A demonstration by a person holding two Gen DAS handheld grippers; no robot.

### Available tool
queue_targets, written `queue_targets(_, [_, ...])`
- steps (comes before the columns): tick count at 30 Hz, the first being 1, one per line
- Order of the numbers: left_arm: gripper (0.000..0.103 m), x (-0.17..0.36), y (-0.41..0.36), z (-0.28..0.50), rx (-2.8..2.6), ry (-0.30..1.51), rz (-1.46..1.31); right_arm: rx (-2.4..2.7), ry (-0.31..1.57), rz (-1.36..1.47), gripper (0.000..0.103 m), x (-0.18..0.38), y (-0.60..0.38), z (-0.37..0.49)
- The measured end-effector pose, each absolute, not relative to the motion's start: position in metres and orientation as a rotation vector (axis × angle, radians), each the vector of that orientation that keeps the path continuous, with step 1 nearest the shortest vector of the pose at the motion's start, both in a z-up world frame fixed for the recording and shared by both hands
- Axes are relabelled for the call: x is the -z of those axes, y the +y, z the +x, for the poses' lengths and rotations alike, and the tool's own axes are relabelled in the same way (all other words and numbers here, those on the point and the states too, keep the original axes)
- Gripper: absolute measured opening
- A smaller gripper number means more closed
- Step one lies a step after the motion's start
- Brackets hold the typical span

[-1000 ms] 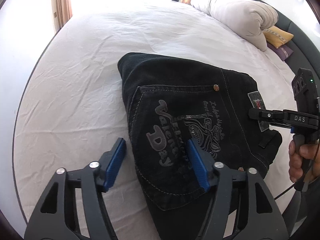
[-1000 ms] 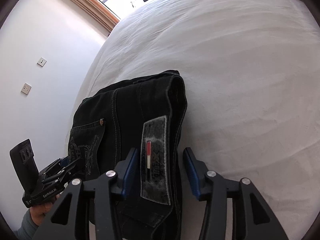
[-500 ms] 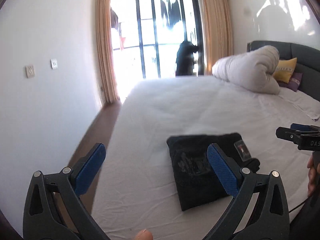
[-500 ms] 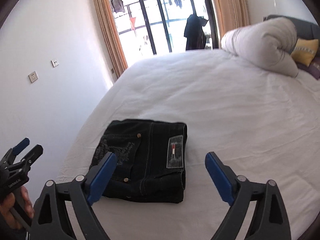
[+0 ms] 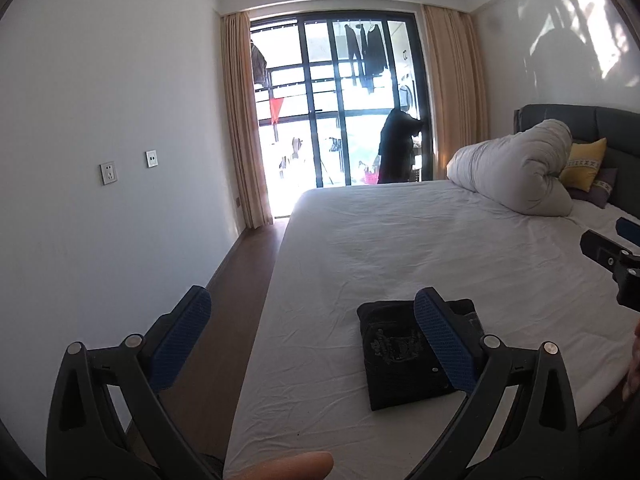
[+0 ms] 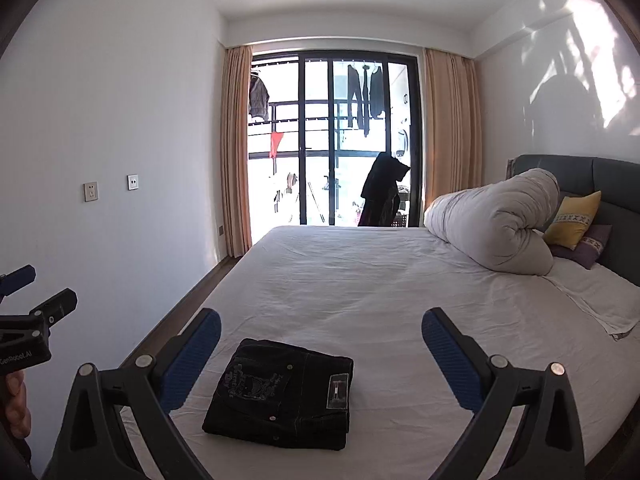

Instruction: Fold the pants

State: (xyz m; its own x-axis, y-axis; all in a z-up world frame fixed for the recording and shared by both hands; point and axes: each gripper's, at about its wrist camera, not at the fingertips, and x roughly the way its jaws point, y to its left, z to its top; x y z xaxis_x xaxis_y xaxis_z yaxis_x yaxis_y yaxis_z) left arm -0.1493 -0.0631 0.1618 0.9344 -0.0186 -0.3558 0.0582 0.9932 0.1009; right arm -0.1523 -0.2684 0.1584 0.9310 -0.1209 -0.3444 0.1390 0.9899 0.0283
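The black pants [image 6: 280, 394] lie folded into a compact rectangle on the white bed [image 6: 380, 288], near its front edge, back pocket print and waistband label facing up. They also show in the left wrist view [image 5: 400, 356], partly behind my right finger. My left gripper [image 5: 312, 324] is open and empty, held well back and above the pants. My right gripper [image 6: 320, 336] is open and empty, also raised clear of the pants. Each gripper shows at the edge of the other's view.
A rolled grey duvet [image 6: 496, 224], a yellow cushion [image 6: 574, 220] and a purple cushion [image 6: 586, 244] lie by the dark headboard [image 6: 600, 176]. A white towel [image 6: 596, 300] lies on the right. Wood floor [image 5: 232, 288] runs along the left wall, to glass doors [image 6: 336, 140].
Both grippers have opened wide and pulled up and back from the folded pants, which stay lying on the bed. The views now take in the whole room.
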Motion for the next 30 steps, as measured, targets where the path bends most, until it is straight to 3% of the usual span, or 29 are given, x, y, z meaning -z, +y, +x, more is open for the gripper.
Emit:
queue_targets(11, [0.103,-0.101,-0.087,-0.116,0.136,0.713,0.023,0.221,0.578,0.216,0.103,-0.117,-0.285,-0.138])
queue_targets(30, [0.103,-0.053,-0.089,-0.072,0.101,0.853,0.039,0.197,0.714,0.219,0.103,-0.077,-0.275,-0.115])
